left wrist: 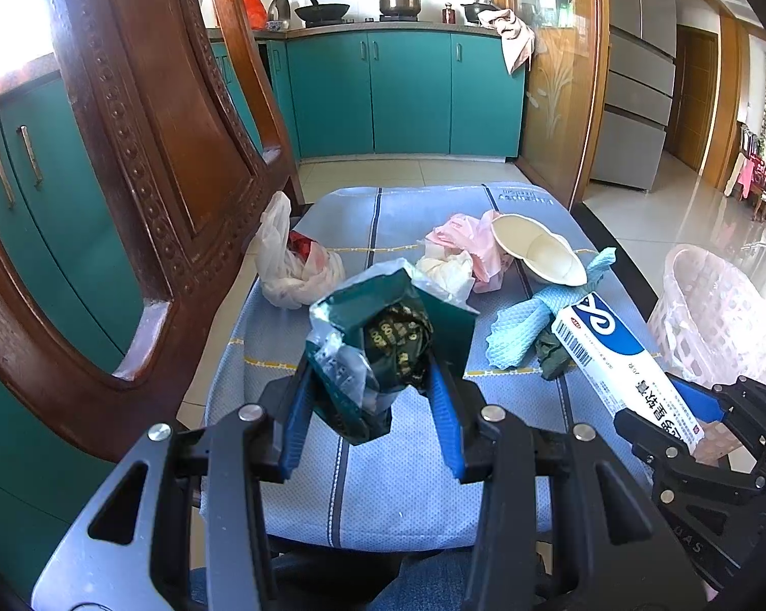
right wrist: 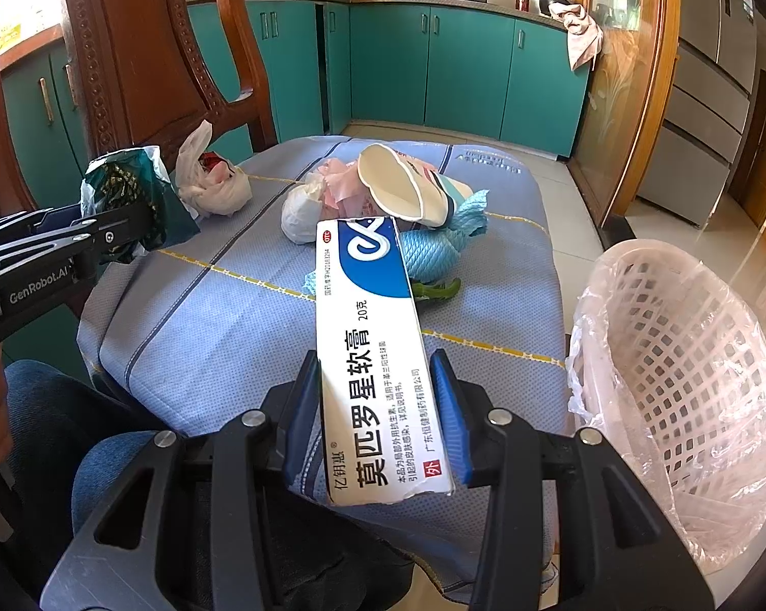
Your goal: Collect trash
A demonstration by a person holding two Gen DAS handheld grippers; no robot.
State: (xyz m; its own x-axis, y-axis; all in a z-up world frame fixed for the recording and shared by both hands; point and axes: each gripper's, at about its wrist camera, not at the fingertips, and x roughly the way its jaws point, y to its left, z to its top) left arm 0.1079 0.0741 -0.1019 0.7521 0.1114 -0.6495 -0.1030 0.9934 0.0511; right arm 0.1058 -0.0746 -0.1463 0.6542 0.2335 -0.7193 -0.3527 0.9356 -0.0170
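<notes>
My left gripper (left wrist: pixel 370 402) is shut on a crumpled dark green wrapper (left wrist: pixel 378 346) and holds it above the blue cushion (left wrist: pixel 383 483); the wrapper also shows in the right wrist view (right wrist: pixel 128 188). My right gripper (right wrist: pixel 378 407) is shut on a white and blue ointment box (right wrist: pixel 378 356), held above the cushion next to the pink basket (right wrist: pixel 688 382); the box also shows in the left wrist view (left wrist: pixel 622 361). On the cushion lie a knotted white bag (left wrist: pixel 291 265), pink and white crumpled paper (left wrist: pixel 459 254), a squashed paper cup (left wrist: pixel 536 254) and a light blue cloth (left wrist: pixel 525 326).
A carved wooden chair back (left wrist: pixel 143 153) stands close on the left. The pink mesh basket, lined with clear plastic, stands on the floor at the right (left wrist: pixel 714 315). Teal kitchen cabinets (left wrist: pixel 408 91) are behind. A glass door (left wrist: pixel 561 76) and a fridge (left wrist: pixel 637 66) are at the back right.
</notes>
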